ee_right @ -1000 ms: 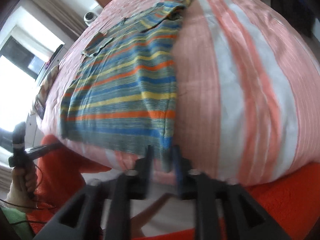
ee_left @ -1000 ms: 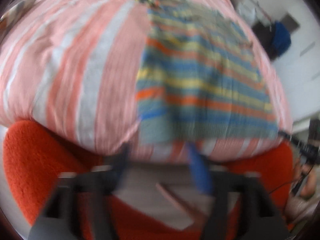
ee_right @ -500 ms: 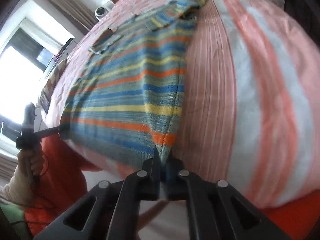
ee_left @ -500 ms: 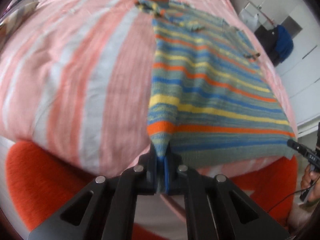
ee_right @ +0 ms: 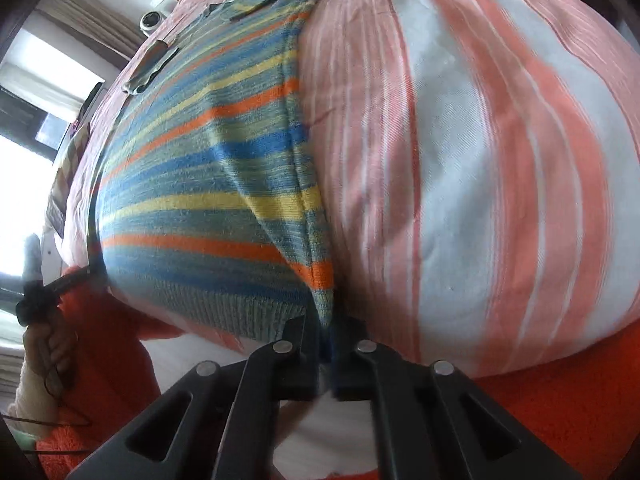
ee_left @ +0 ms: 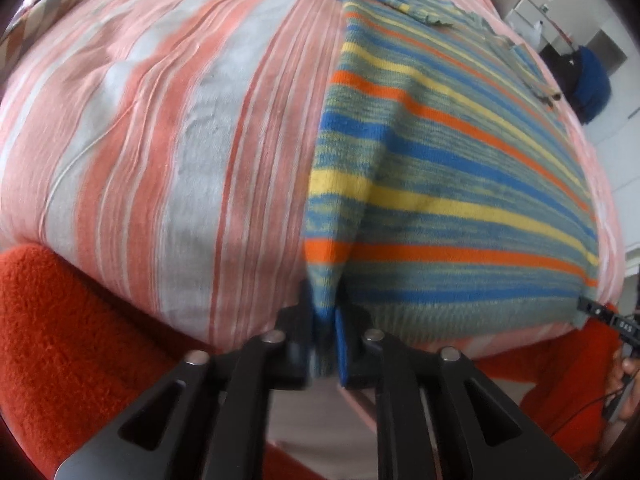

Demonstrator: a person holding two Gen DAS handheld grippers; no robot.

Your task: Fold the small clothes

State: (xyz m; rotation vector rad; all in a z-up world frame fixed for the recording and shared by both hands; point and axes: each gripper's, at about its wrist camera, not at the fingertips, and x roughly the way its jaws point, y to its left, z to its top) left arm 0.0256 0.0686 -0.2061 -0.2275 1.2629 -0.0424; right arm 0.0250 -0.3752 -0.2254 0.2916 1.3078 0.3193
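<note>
Striped knit, in blue, orange, yellow and grey-green bands, is the garment under work: a small sweater [ee_left: 460, 184] spread flat on a bed cover [ee_left: 168, 152] of salmon and white stripes. In the left wrist view it fills the right half of the frame; in the right wrist view it fills the left half, sleeves lying toward the top.

I judge the layout deliberate. The sweater lies with its ribbed hem at the near edge of the bed, so I can take each hem corner from the bedside, one claw per corner, and carry the hem up over the body for a first fold.

Left gripper [ee_left: 325, 334]: lower centre of its view, jaws narrow with the left hem corner between them. The cloth rises in a taut ridge from the jaws, so I read it as gripped, though the jaws are easing open slightly at this moment.

Right gripper [ee_right: 327, 354]: lower centre of its view, jaws closed to a thin gap on the right hem corner, fabric pinched and ridged likewise.

An orange fleece sleeve [ee_left: 80, 340] shows along the bottom of both views. The person's hand [ee_right: 44, 348] on the other handle appears at lower left of the right wrist view.
</note>
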